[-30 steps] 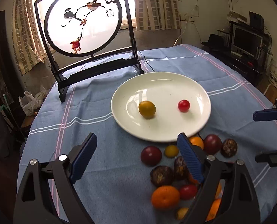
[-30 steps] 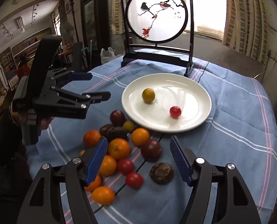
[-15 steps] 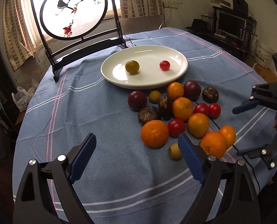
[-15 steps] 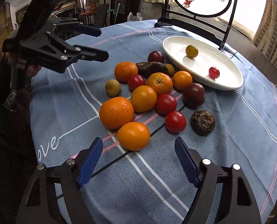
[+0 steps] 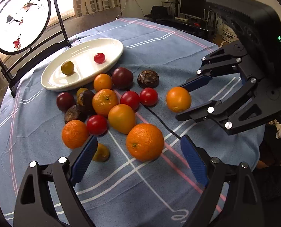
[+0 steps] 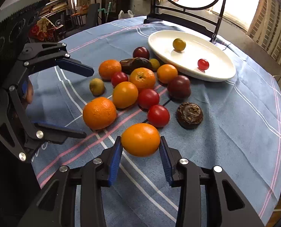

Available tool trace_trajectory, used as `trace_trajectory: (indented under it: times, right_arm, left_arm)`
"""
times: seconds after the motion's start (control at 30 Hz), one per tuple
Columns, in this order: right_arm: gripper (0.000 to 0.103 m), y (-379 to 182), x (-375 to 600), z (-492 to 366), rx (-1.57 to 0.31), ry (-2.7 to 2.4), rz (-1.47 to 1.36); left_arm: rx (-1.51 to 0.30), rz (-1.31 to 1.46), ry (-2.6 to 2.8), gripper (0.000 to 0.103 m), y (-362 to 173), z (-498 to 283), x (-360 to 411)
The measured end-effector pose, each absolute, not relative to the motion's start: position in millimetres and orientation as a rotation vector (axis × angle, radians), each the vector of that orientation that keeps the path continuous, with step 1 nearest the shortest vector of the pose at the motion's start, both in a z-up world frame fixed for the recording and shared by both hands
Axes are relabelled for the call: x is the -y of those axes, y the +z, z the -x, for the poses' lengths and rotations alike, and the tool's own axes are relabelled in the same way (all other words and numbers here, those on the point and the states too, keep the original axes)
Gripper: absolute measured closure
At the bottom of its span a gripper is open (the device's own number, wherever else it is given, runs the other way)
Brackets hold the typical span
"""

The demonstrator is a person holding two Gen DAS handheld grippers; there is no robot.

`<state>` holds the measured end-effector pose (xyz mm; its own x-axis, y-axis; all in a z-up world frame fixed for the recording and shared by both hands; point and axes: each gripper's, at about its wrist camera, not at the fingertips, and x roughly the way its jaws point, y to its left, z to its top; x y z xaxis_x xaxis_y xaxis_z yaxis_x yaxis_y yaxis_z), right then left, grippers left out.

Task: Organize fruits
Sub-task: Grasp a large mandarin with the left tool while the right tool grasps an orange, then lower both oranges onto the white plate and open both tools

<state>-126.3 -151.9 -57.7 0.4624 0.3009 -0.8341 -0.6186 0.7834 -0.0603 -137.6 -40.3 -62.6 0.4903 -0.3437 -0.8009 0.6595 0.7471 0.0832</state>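
Note:
A small orange (image 6: pixel 140 140) sits between the blue pads of my right gripper (image 6: pixel 141 147), whose jaws are closing and touch it on both sides; the left wrist view shows this orange (image 5: pixel 178 99) at the right of the pile. My left gripper (image 5: pixel 139 141) is open, and a big orange (image 5: pixel 145 141) lies on the cloth just ahead of its fingers, untouched. A pile of oranges, red tomatoes, dark plums and brown fruits (image 5: pixel 106 102) lies on the blue cloth. The white plate (image 5: pixel 87 64) behind it holds a yellow-green fruit (image 5: pixel 67 67) and a red cherry tomato (image 5: pixel 99 57).
A black stand with a round bird-painted screen (image 5: pixel 21 20) rises behind the plate. A brown wrinkled fruit (image 6: pixel 190 115) lies apart at the pile's right side. Bare striped tablecloth (image 6: pixel 244 128) stretches toward the table's rounded edge.
Both grippers have come down and nearer to the pile. The right gripper's jaws went from wide open to closed around the small orange. The left gripper stayed open and swung toward the big orange.

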Motion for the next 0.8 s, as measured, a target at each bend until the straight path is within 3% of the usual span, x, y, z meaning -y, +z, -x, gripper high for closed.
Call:
trace_trajectory:
  times: [0.07,0.33,0.37,0.4,0.8]
  right_arm:
    - [0.064,-59,154,127,-0.933,0.585,0.377]
    - [0.064,-61,158,123,-0.930,0.580,0.366]
    - [0.064,-61,158,123,-0.931,0.579,0.366]
    - [0.064,-61,159,124,-0.930,0.577,0.365]
    - [0.064,-42,162,117,-0.887,0.559,0.338]
  left_arm:
    - [-0.876,-0.421,-0.615,0.016,-68,132,47]
    - [-0.937,-0.405,-0.627,0.039,-81,120,59]
    - [-0.937,-0.397,-0.638,0.045,-82,120,59]
    - [-0.945,-0.380,-0.679,0.059,-81,121,60]
    - [-0.829,-0.322,-0.604,0.059,-37,109,29]
